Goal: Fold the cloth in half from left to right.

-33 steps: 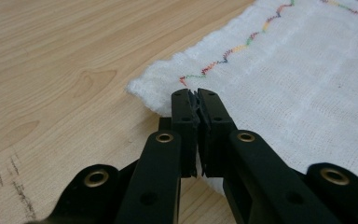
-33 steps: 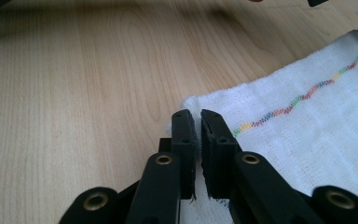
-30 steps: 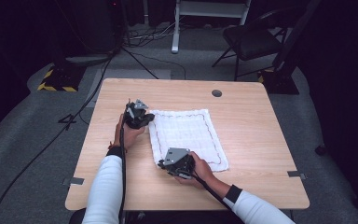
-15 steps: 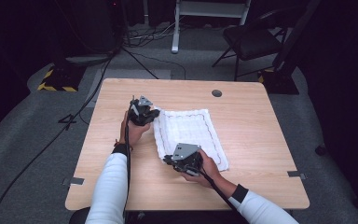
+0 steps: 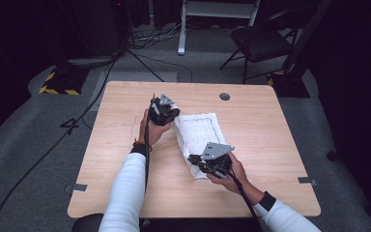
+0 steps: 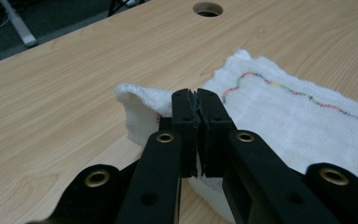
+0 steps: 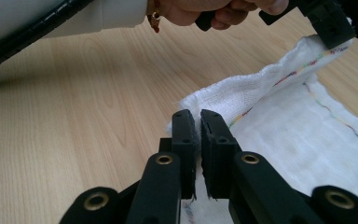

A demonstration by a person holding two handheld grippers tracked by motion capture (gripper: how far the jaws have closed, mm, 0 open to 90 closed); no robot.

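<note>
White cloth lies mid-table, long axis running from the far end toward the near edge of the wooden table. Its left long edge is lifted off the wood and carried over toward the right; the rest lies flat to the right of both tools. Work in hand reads as folding the cloth in half lengthwise.

Left gripper sits at the far-left corner of the cloth. In the left gripper view its jaws are pressed together on that corner, the cloth bunching up just behind the tips, coloured stitching visible on the flat part beyond.

Right gripper sits at the near-left corner. In the right gripper view its jaws are clamped on the cloth edge, a narrow slit left between the pads with fabric in it. The raised edge runs taut from there up to the other gripper at top right.

So: each tool holds one end of the same long edge, both pinched closed, edge strung between them. The free long edge lies to the right, nearer neither hand by much. My judgement: the next move has to carry both corners right together, parallel, keeping the edge straight; uneven travel would skew the fold. Table hole is far of the cloth, clear of the path.
</note>
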